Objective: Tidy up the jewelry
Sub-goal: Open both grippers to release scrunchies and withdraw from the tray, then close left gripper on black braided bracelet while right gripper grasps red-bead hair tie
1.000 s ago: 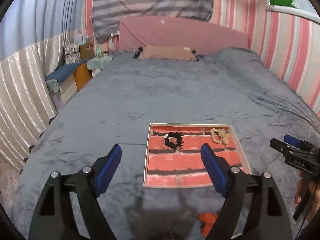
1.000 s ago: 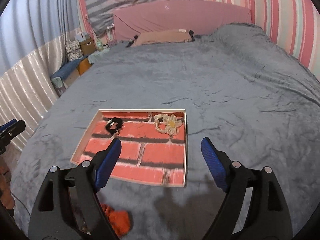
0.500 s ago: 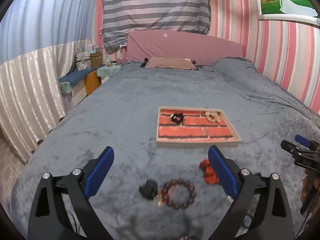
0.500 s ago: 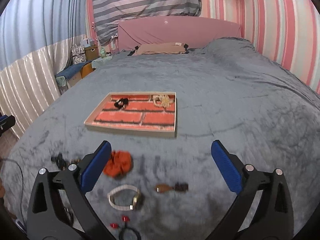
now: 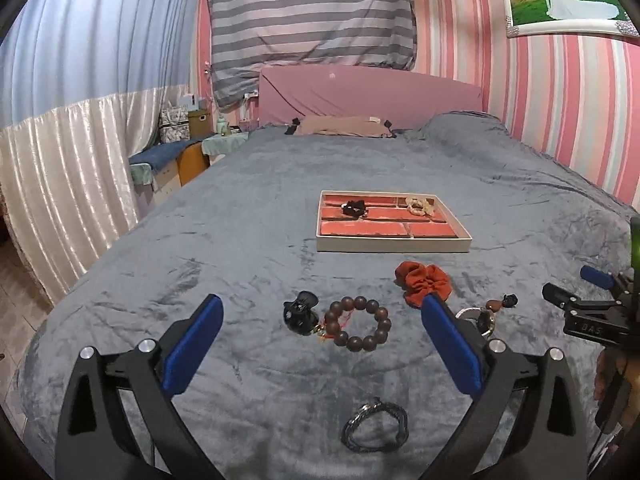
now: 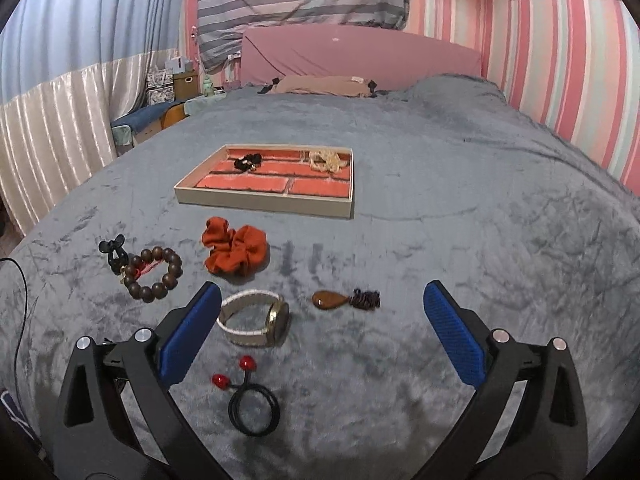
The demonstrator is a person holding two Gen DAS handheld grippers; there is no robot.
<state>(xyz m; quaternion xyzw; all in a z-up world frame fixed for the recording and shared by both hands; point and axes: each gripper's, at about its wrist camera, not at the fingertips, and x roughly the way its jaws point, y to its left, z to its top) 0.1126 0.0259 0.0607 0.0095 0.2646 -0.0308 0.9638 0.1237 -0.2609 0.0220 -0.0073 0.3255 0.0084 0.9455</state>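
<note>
On the grey bed cover lies a shallow tray [image 5: 394, 245] [image 6: 264, 203] lined with a brick pattern; it holds a black scrunchie [image 5: 354, 208] and a cream flower piece [image 5: 419, 205]. Nearer me lie an orange scrunchie [image 5: 424, 282] [image 6: 234, 250], a black hair claw [image 5: 300, 312], a wooden bead bracelet [image 5: 357, 323] [image 6: 154, 274], a dark braided bracelet [image 5: 375, 424], a white-strapped watch [image 6: 256, 318], a brown pendant [image 6: 346, 300] and a black hair tie with red beads [image 6: 250, 400]. My left gripper [image 5: 321, 305] is still opening, wide and empty. My right gripper [image 6: 322, 291] is open and empty.
The bed runs back to a pink headboard [image 5: 368, 92] with a tan pillow [image 5: 340, 126] in front. White curtains [image 5: 60, 184] and boxes stand along the left side. A cable [image 6: 18, 280] trails at the left in the right wrist view.
Both grippers have drawn back from the tray toward the bed's near end and opened wider. The loose pieces in front of the tray have come into view.
</note>
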